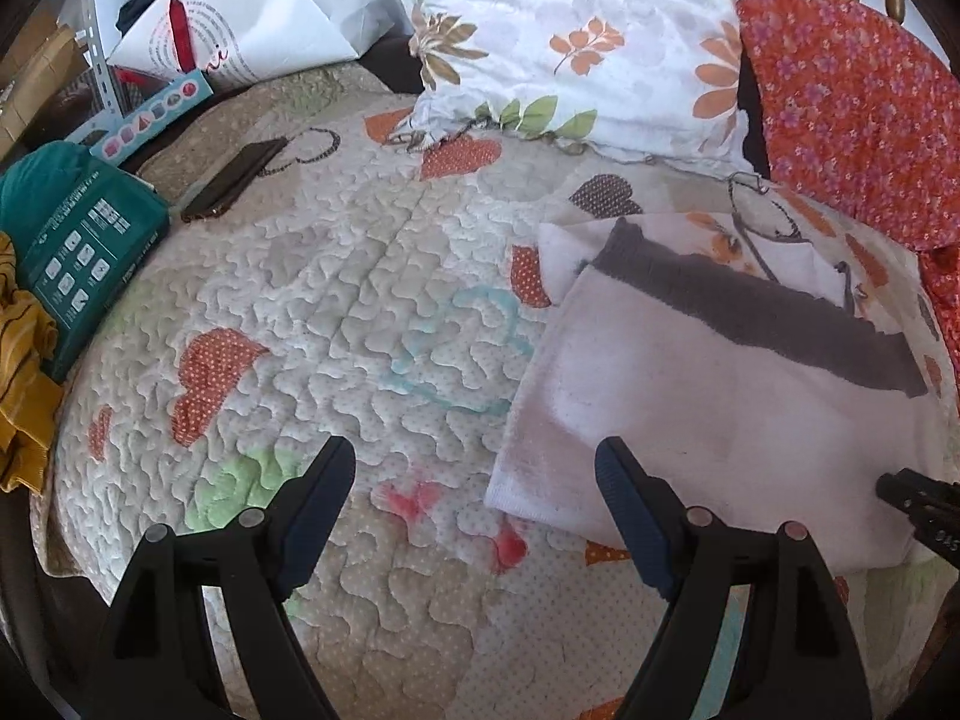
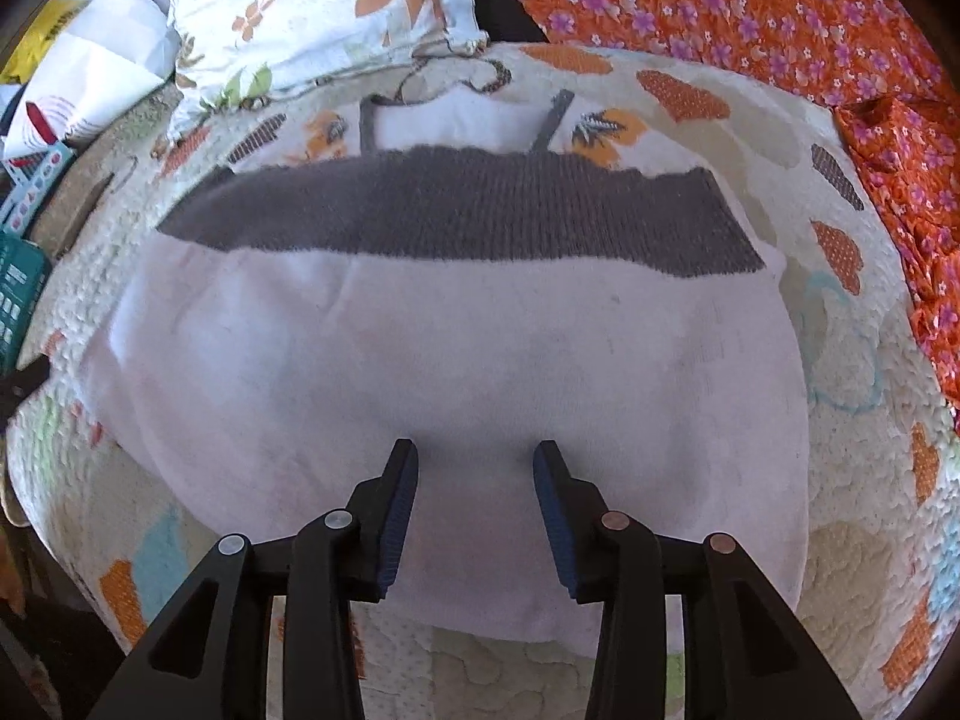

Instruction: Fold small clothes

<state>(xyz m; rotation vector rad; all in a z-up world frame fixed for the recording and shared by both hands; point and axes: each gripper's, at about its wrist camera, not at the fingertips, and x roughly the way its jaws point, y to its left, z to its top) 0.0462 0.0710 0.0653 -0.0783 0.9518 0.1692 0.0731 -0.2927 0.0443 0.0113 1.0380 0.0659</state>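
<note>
A small white garment with a dark grey knitted band [image 2: 456, 324] lies flat on the quilted bedspread; it also shows at the right of the left wrist view [image 1: 708, 396]. Two thin grey straps lie at its far edge. My right gripper [image 2: 474, 456] is open, its fingers hovering over the garment's near white edge with nothing between them. My left gripper [image 1: 474, 456] is open and empty over the bare quilt, its right finger [image 1: 624, 492] at the garment's left corner. The right gripper's tip [image 1: 912, 492] shows at the right edge of the left wrist view.
A floral pillow [image 1: 570, 30] and an orange flowered cloth [image 1: 852, 108] lie at the back and right. A teal package [image 1: 78, 252], a mustard cloth [image 1: 24, 396], a dark phone [image 1: 234, 180], a slim box and a white paper bag [image 1: 252, 18] crowd the left.
</note>
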